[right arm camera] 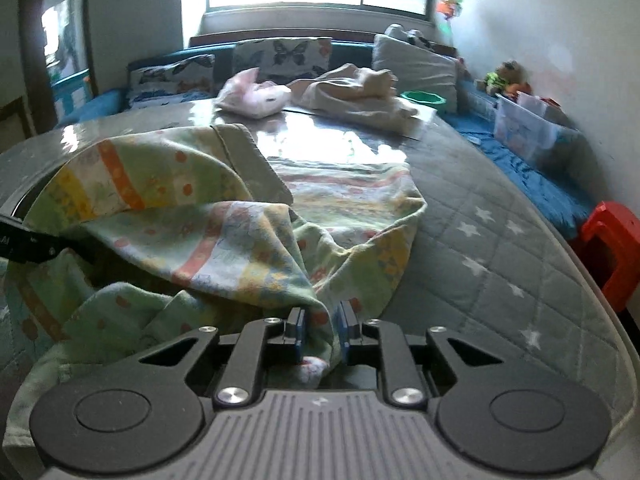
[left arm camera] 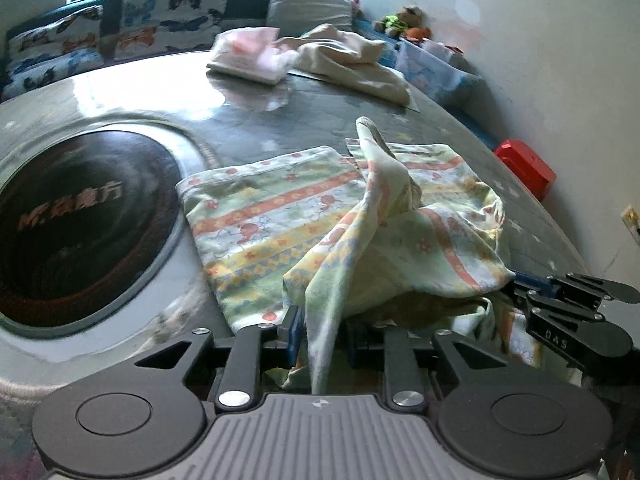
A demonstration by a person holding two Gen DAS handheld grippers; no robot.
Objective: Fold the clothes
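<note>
Pyjama-print cloth [left arm camera: 280,216], striped in green, yellow and orange with small flowers, lay partly flat on the grey quilted table cover [right arm camera: 500,248] and partly bunched up toward me. My left gripper [left arm camera: 322,342] had a hanging fold of that cloth running down between its blue pads, and the fabric looked pinched there. My right gripper [right arm camera: 322,334] likewise held a gathered edge of the same cloth between its pads, a white-and-pink bit poking out below them. In the left wrist view the right gripper sat at the lower right, just beside the cloth's raised corner. One cuff of the garment stood up in a peak above the flat half. Beside the cloth, to the left, was a dark round inset [left arm camera: 76,224] with lettering on it. At the far end of the table lay a pink bundle [left arm camera: 252,52] and a cream garment [left arm camera: 352,60], touching each other. Butterfly cushions [left arm camera: 172,8] lined the back, and a red stool [right arm camera: 612,248] stood off the table's right edge.
</note>
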